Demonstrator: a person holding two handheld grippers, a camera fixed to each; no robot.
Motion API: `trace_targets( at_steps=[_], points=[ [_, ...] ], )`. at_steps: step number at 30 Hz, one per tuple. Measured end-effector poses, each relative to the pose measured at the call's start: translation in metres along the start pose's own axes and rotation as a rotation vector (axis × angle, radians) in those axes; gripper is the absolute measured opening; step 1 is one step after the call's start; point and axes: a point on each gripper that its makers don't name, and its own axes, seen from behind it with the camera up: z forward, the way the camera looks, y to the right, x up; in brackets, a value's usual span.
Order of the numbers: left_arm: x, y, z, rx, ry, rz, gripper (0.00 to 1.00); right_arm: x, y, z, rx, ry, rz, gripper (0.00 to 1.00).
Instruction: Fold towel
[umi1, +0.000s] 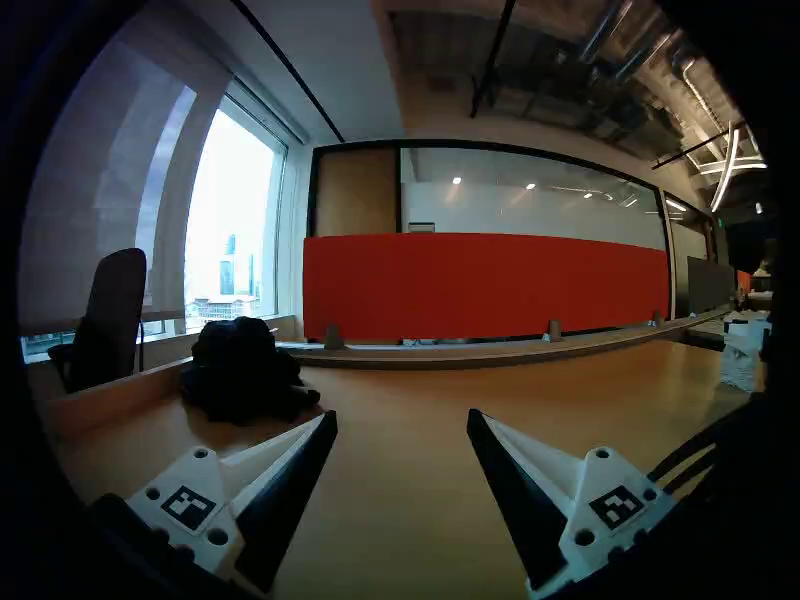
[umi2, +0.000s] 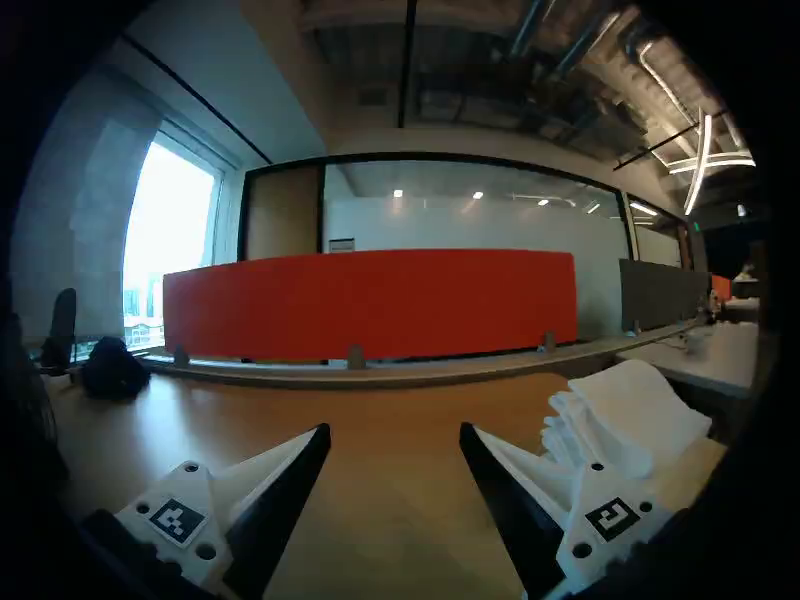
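A stack of folded white towels (umi2: 625, 415) lies on the wooden desk (umi2: 400, 430) at the right of the right gripper view, just beyond the right finger. The same white stack (umi1: 742, 350) appears small at the far right of the left gripper view. My left gripper (umi1: 400, 420) is open just above the desk with nothing between its fingers. My right gripper (umi2: 393, 432) is open too, and holds nothing.
A crumpled black cloth heap (umi1: 240, 370) lies on the desk at the left, near the window, seen farther off as a dark heap (umi2: 112, 370). A red partition (umi1: 480, 285) runs along the desk's far edge. A black chair (umi1: 100, 320) stands at the left.
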Motion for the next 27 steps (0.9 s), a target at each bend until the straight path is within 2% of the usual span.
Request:
trace_targets(
  at_steps=[6,17,27],
  points=[
    [0.0,0.0,0.0,0.0,0.0,0.0,0.96,-0.005,-0.001,0.003,0.0,-0.003,0.013,1.0],
    [-0.001,0.0,0.0,0.0,0.0,0.0,0.97,-0.016,-0.004,0.0,0.001,-0.01,-0.028,1.0],
    [0.0,-0.001,0.0,0.0,0.0,0.0,0.96,-0.011,-0.009,-0.005,0.006,-0.002,-0.025,1.0]
  ],
)
